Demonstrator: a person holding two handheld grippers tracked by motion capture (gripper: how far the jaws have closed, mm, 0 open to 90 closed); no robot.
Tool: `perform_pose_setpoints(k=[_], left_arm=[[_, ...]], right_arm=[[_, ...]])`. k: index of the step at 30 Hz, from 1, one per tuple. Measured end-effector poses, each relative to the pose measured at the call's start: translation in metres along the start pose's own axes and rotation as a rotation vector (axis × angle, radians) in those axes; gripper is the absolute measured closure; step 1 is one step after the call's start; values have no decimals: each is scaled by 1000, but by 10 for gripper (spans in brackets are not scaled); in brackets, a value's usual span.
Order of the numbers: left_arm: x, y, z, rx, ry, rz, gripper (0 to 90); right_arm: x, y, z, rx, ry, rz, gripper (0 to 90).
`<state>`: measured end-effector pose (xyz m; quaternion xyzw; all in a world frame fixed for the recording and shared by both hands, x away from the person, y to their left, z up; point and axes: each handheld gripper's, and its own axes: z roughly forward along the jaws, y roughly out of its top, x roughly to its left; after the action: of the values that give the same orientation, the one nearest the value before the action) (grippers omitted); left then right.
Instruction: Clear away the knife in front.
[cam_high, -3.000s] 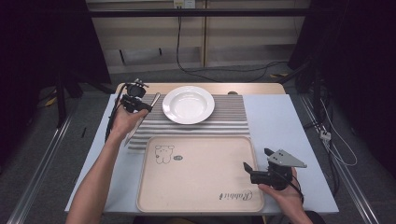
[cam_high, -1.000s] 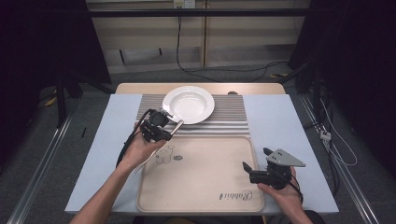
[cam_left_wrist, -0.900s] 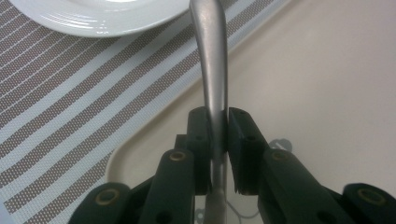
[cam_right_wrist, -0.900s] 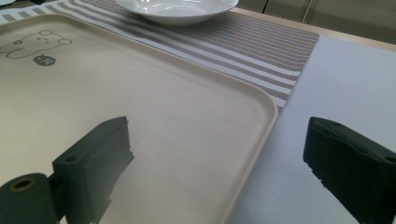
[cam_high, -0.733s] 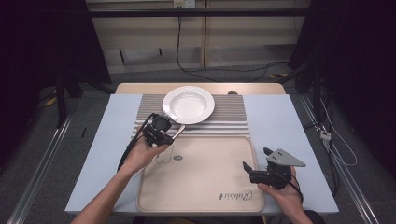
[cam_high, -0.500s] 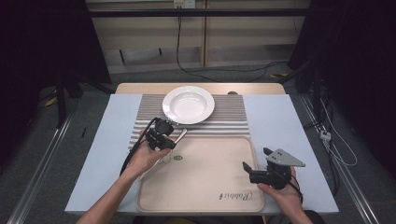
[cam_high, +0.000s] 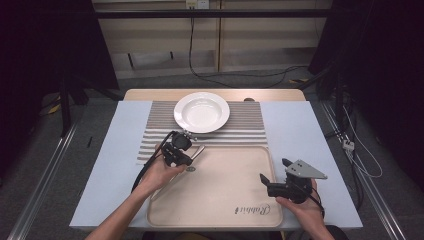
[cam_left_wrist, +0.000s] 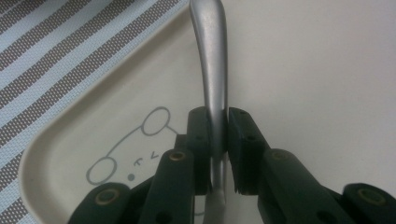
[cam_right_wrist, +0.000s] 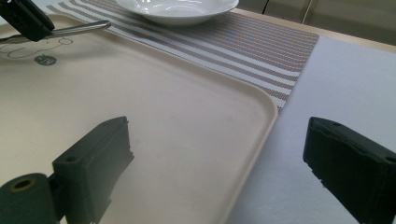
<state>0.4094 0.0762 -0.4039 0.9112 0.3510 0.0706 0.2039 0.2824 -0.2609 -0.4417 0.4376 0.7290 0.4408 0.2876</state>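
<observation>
My left gripper (cam_left_wrist: 217, 122) is shut on the shaft of a silver metal utensil (cam_left_wrist: 211, 56), whose handle end sticks out past the jaws. Its other end is hidden behind them. From above, the left gripper (cam_high: 186, 158) hovers low over the far left corner of the beige tray (cam_high: 225, 200), with the utensil (cam_high: 198, 151) pointing toward the white plate (cam_high: 201, 111). My right gripper (cam_high: 274, 170) rests at the tray's right edge. In its own view the right gripper (cam_right_wrist: 219, 154) stands wide open and holds nothing, straddling the tray rim (cam_right_wrist: 261, 116).
The plate sits on a striped placemat (cam_high: 240, 130) behind the tray. A pale blue table cover (cam_high: 110, 165) lies under everything. A bear drawing (cam_left_wrist: 135, 149) marks the tray's corner. Cables trail on the floor beyond the table.
The left hand has carried the utensil from the placemat beside the plate toward me and down, to the tray's far left corner. The right gripper has stayed still.
</observation>
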Motion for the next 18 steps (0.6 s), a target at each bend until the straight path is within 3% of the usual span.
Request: perform_pose_setpoints(k=[9, 15, 18], left_arm=[[-3, -6, 12, 57, -12, -17, 796], [-4, -8, 14, 46, -15, -41, 795], [-5, -7, 14, 55, -6, -31, 794]], right_arm=[[1, 0, 0, 2, 1, -1, 83], [1, 0, 0, 3, 3, -2, 83], [1, 0, 0, 4, 3, -1, 83]])
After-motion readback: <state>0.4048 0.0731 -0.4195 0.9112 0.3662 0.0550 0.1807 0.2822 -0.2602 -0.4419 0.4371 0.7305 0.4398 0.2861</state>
